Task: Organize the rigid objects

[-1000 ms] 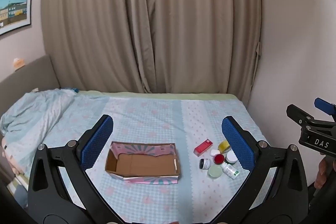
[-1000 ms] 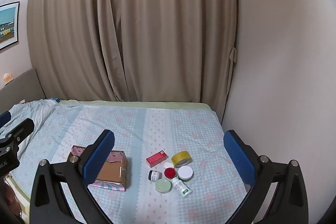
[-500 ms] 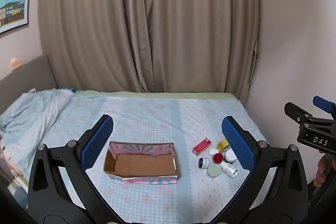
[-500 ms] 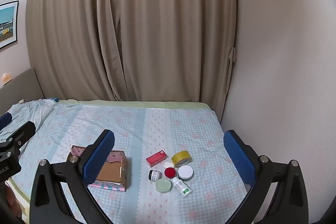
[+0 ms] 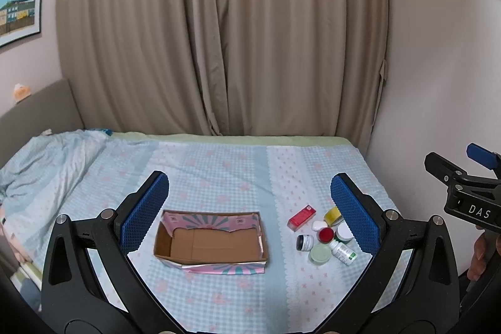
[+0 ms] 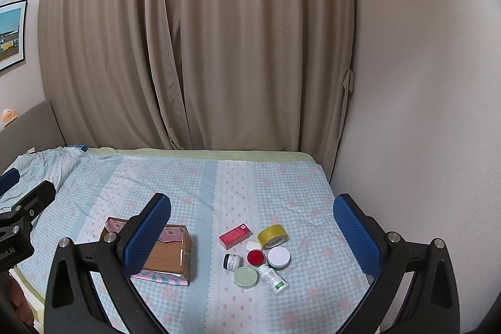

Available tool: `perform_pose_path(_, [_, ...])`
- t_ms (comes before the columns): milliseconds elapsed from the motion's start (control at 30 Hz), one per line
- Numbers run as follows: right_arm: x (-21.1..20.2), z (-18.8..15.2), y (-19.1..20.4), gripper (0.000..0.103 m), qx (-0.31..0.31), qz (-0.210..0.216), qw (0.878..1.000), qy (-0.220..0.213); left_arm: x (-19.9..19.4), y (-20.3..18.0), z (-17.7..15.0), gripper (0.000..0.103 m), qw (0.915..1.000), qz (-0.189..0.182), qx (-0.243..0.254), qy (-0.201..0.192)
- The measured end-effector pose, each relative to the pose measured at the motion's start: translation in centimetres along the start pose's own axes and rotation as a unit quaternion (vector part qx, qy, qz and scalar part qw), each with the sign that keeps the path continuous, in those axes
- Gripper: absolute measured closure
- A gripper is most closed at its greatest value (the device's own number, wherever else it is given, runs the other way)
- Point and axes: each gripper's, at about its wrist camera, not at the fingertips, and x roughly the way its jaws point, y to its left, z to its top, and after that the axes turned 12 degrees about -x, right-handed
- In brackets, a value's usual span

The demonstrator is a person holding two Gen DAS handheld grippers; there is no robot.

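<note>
The left hand-held gripper [image 5: 249, 212] and the right hand-held gripper [image 6: 252, 232] are black with blue dimpled pads. Below them the bed sheet [image 6: 194, 187] is pale blue gingham with pink flowers and a white band of small pink sprigs. Under the left hand-held gripper, the cardboard box [image 5: 211, 241] is brown inside, pink and teal sunburst outside. Between the right hand-held gripper's fingers lie a red carton [image 6: 235, 236], a yellow tape roll [image 6: 273, 236], a white bar [image 6: 253, 246], a red lid [image 6: 256, 257], a white-lidded green jar [image 6: 278, 257], a pale green lid [image 6: 245, 277], a black-capped white jar [image 6: 232, 261] and a white bottle with green label [image 6: 273, 278]. Ahead hang beige curtains [image 6: 200, 36].
</note>
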Motion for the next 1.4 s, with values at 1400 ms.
perform_pose_path(1400, [0.3,0.1,0.1,0.0,-0.001,0.001,1.0,0.004,0.6,1.4,0.8,0.001,0.9997,-0.02,-0.011,0.007])
